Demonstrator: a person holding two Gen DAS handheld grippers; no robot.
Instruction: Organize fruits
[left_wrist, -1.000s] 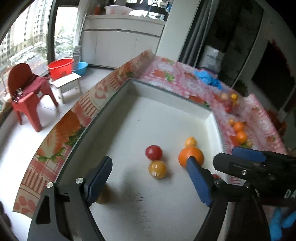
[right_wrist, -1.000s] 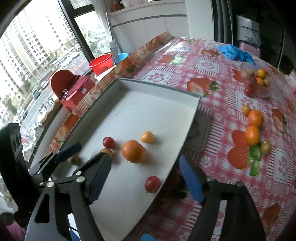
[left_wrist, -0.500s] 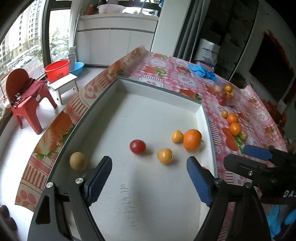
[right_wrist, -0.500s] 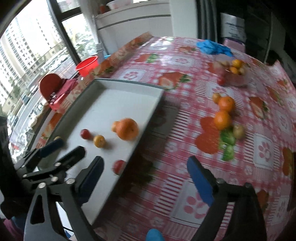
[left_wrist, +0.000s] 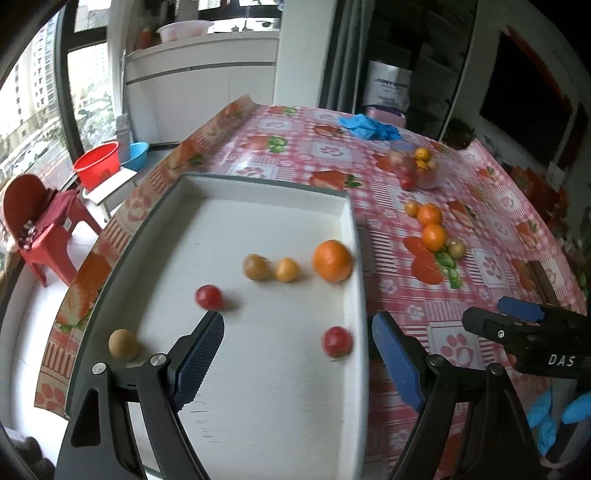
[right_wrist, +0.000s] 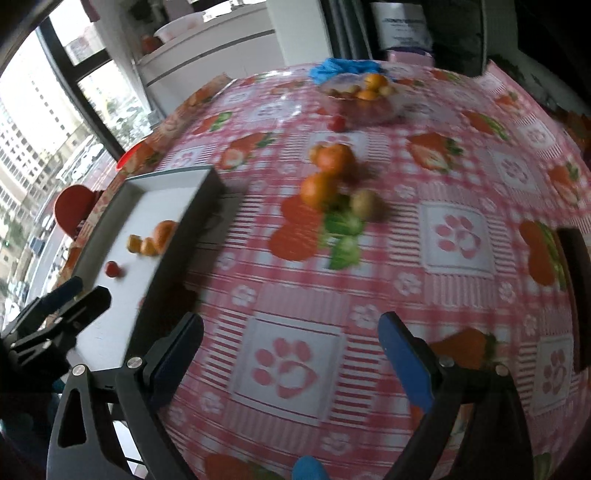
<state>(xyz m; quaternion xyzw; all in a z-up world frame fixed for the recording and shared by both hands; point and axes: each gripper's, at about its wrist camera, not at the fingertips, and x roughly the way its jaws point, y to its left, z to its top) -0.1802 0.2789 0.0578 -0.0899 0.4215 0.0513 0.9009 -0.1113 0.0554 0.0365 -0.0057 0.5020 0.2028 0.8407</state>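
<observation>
A white tray with a dark rim lies on the pink table. In it lie a large orange, a small orange fruit, a brownish fruit, two red fruits and a tan fruit by the left rim. My left gripper is open and empty above the tray's near end. My right gripper is open and empty over the tablecloth, right of the tray. Loose oranges and a kiwi lie on the cloth ahead of it.
A clear bowl of small fruits stands at the far side, also in the left wrist view. Blue gloves lie beyond it. The table's left edge drops to a floor with a red chair and a red basin.
Both grippers have pulled back and swung right. The right gripper has left the tray and now faces the loose fruit on the cloth. Fruits in the tray have rolled.
</observation>
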